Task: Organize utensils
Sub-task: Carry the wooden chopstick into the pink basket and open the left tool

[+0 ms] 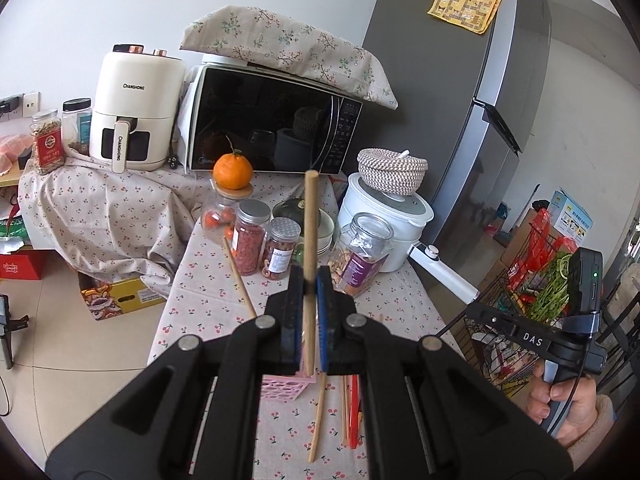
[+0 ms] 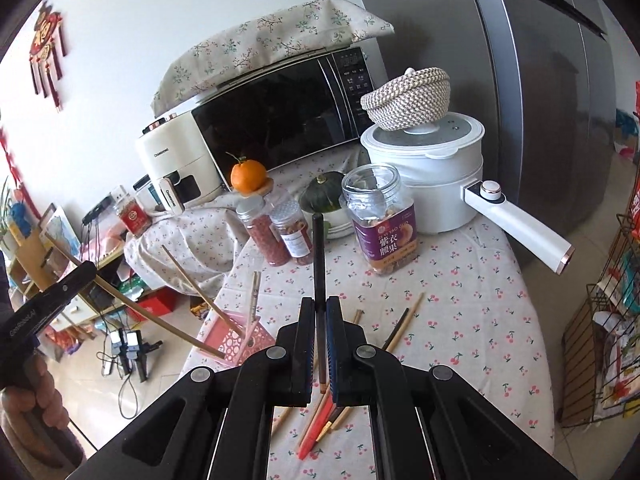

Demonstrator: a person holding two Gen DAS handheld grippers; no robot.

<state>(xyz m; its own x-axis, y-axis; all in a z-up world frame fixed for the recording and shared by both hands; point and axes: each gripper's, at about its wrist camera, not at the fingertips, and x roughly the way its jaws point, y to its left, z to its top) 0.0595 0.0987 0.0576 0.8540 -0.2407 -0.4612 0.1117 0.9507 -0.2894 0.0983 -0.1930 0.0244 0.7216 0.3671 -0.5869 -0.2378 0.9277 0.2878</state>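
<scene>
My left gripper [image 1: 309, 280] is shut on a light wooden chopstick [image 1: 310, 224] that stands upright above the pink perforated basket [image 1: 285, 389]. In the right wrist view the same chopstick [image 2: 132, 308] slants down to the basket [image 2: 236, 340], which holds several chopsticks [image 2: 200, 292]. My right gripper [image 2: 320, 304] is shut on a dark chopstick [image 2: 319, 256], held upright above the table. Loose chopsticks [image 2: 400, 328] and red ones [image 2: 314, 428] lie on the cherry-print tablecloth [image 2: 460, 300]. They also show in the left wrist view [image 1: 318, 420].
Jars [image 1: 248, 242], a nut jar [image 2: 380, 220], a green squash in bowls [image 2: 322, 196], a white electric pot [image 2: 432, 176], a microwave [image 1: 272, 124] and an air fryer [image 1: 134, 108] crowd the table's far side. A wire rack [image 1: 532, 300] stands at the right.
</scene>
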